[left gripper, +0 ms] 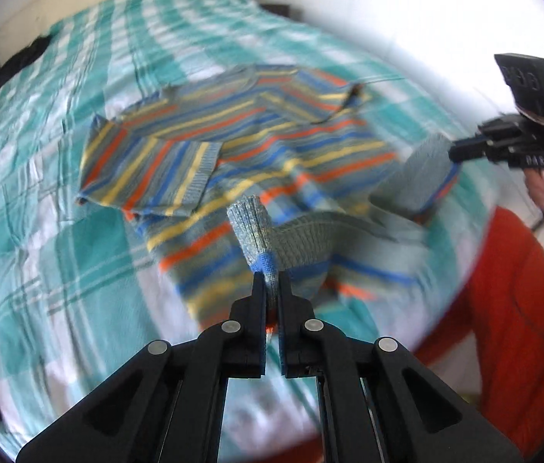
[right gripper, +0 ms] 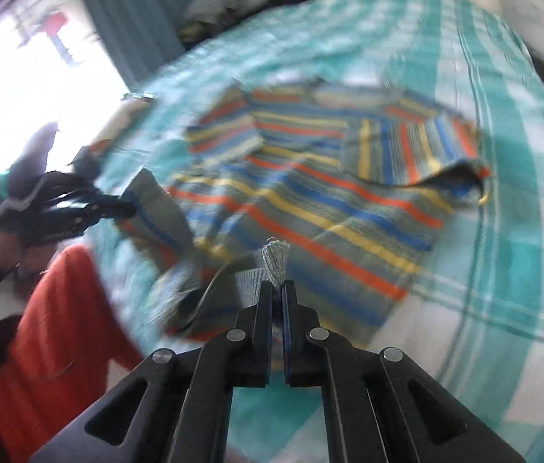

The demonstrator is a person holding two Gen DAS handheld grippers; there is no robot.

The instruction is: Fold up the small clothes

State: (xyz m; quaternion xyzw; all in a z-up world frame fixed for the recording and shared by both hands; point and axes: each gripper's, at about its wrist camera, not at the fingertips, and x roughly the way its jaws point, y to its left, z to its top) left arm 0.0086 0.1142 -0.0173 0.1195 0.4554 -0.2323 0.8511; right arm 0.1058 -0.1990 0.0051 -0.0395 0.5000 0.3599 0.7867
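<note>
Lying on the bed (left gripper: 40, 200), the striped sweater (left gripper: 241, 135) sits in the middle of the green and white checked cover, with both sleeves folded in over its front. Its bottom edge is lifted up off the bed. The left gripper (left gripper: 271, 289) has its jaws squeezed tight on one corner of that edge, at 6 o'clock in the left view. The right gripper (right gripper: 278, 293) pinches the other corner the same way, at 6 o'clock in its own view. Red clothing (left gripper: 518, 308) shows at 4 o'clock, beside the bed. Everything looks blurry.
</note>
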